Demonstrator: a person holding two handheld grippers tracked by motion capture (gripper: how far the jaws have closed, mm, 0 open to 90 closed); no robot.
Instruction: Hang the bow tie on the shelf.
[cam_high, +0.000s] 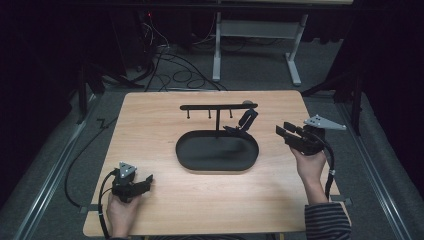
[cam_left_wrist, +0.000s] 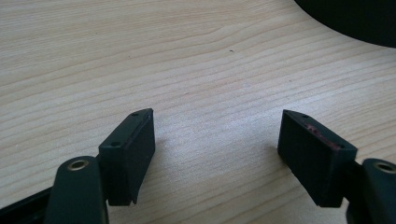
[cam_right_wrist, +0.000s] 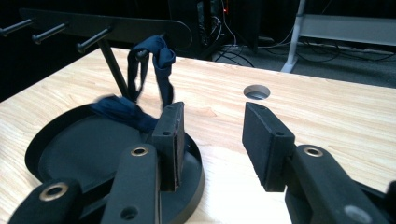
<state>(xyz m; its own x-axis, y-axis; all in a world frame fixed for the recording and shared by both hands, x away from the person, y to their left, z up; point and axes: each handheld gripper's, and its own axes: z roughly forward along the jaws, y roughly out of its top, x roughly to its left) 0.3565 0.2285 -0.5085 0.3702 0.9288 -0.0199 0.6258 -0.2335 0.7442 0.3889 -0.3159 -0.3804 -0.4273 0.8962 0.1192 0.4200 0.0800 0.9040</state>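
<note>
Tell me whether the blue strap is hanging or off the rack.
Hanging: the blue strap loops over a peg of the rack, its lower end trailing into the tray.

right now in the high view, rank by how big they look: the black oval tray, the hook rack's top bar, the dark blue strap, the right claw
1. black oval tray
2. hook rack's top bar
3. right claw with its body, though it sits nearer the camera, so this place is unsure
4. dark blue strap, hanging from the bar's right end into the tray

Cables (cam_high: 175, 75) (tangled) beside metal frame (cam_high: 295, 60)
</note>
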